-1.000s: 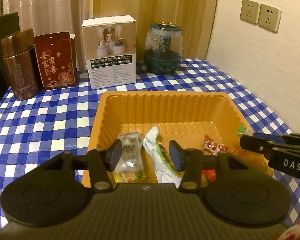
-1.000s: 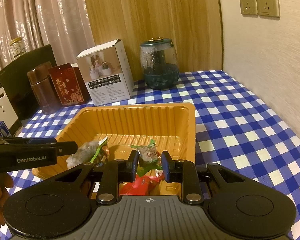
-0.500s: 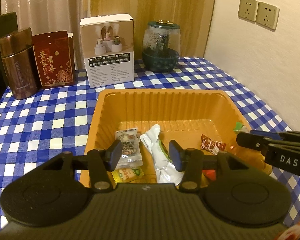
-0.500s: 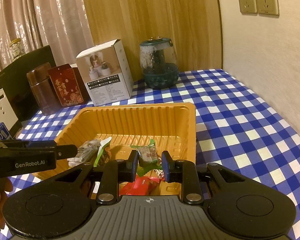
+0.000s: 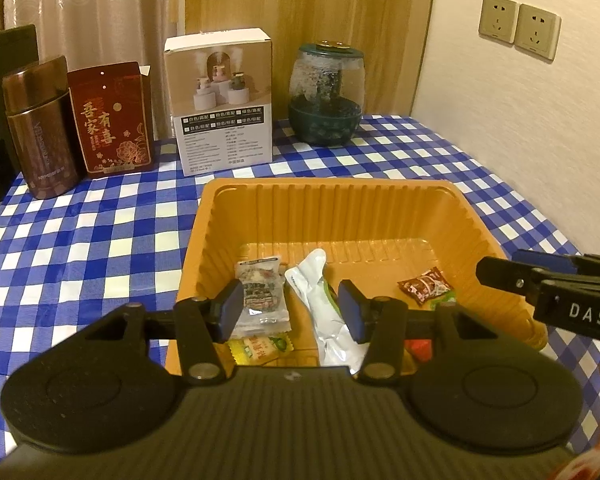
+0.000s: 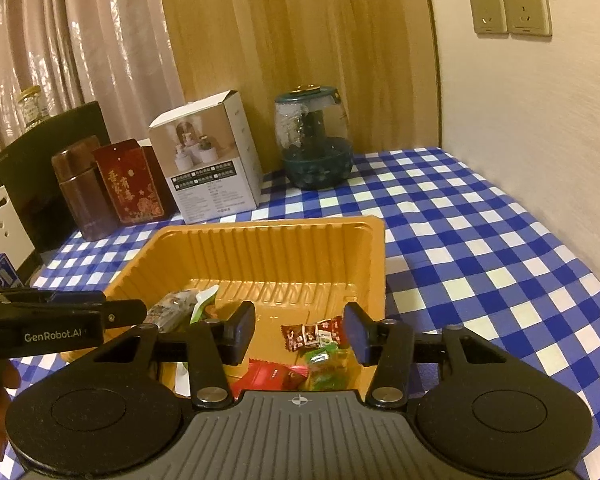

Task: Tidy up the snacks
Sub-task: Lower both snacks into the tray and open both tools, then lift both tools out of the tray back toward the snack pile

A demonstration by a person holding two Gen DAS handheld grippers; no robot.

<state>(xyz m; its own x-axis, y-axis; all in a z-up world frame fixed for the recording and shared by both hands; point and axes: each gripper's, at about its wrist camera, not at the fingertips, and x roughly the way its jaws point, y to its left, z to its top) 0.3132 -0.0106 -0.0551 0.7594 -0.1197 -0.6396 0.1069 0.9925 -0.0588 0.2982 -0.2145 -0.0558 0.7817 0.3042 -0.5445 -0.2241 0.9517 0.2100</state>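
The snack packets are lying loose on the floor of the orange plastic tray (image 5: 476,220), which is sitting on the blue-and-white checked tablecloth (image 5: 80,240). They are looking light, thin and crinkly, so they would probably be slipping or folding under a careless pinch; taking each by a flat sealed edge or across its narrow middle seems the safest hold. The clear packet with dark contents (image 5: 260,292) and the white-and-green pouch (image 5: 320,300) are resting side by side under the left gripper (image 5: 290,310), whose fingers are standing spread and holding nothing. A yellow sachet (image 5: 260,346) is peeking out nearer the camera. The right gripper (image 6: 300,330) is likewise hovering spread and empty above a small brown-red wrapped sweet (image 6: 312,334), green wrappers (image 6: 324,364) and a red packet (image 6: 264,376).
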